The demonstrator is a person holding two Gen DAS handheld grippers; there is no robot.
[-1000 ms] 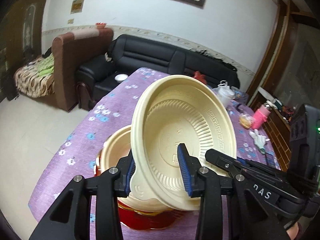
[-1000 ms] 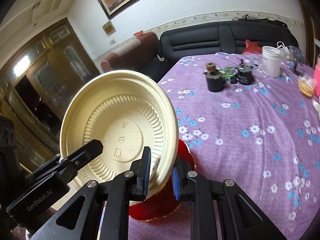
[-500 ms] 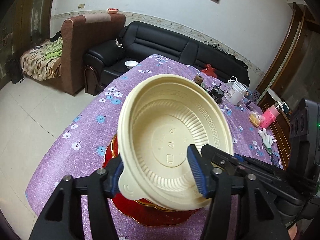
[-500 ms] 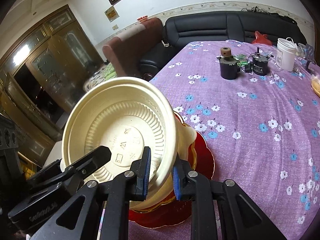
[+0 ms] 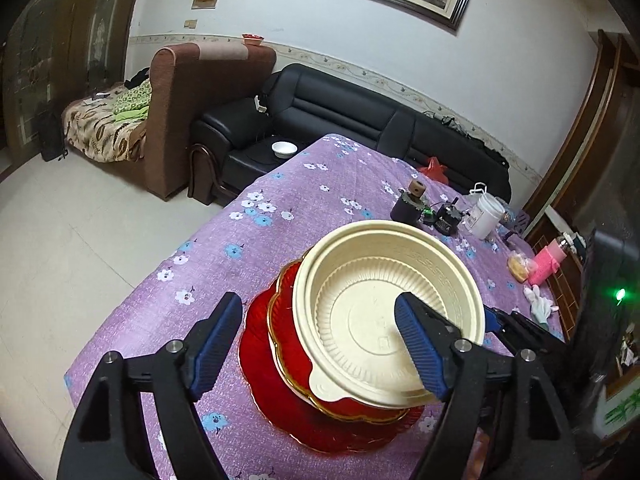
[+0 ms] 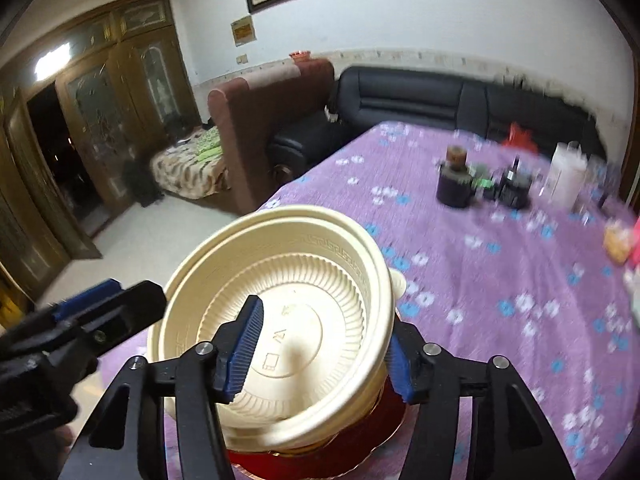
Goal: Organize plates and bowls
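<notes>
The left gripper has its jaws spread wide and holds nothing; the near rim of the cream bowl lies between its pads without touching them. The right gripper also has its jaws parted, one pad inside the bowl and the other outside its wall. Whether either pad is touching the rim I cannot tell, but it does not look clamped.

The bowl sits just ahead of both jaws, nested in a second cream bowl, on a gold-edged red plate, on a larger red plate, all on the purple-clothed bench.

By my judgement the step in hand is releasing the stacked bowl. The next move calls for both grippers to draw straight back without catching the rim, as the light bowl could tip.
</notes>
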